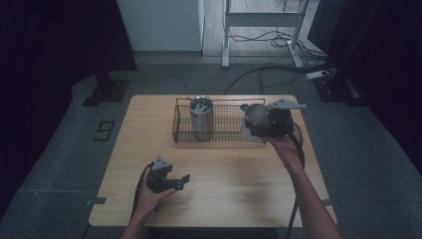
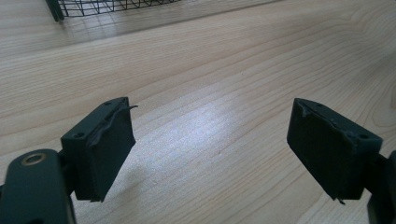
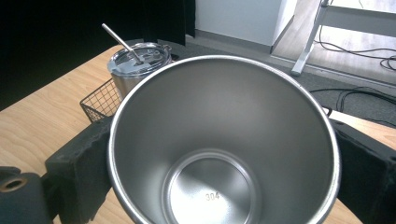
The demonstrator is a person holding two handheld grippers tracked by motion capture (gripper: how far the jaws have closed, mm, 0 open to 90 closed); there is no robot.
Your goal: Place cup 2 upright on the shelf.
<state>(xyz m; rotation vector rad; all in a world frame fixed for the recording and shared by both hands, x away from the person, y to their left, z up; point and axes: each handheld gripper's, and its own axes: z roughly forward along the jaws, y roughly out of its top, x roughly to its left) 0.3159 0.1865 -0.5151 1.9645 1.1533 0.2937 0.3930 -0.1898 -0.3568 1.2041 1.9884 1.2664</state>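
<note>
Right tool pinches steel cup at the wire basket, apparently just above it. Lidded tumbler stands inside. Left tool spread, empty, over counter.

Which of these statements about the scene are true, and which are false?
1. The right claw grips an empty steel cup. True.
2. The lidded tumbler lies flat on the table. False: it stands upright in the wire basket.
3. The left claw holds a spoon. False: its jaws stand apart with nothing between them.
4. A straw sticks out of the tumbler's lid. True.
</note>
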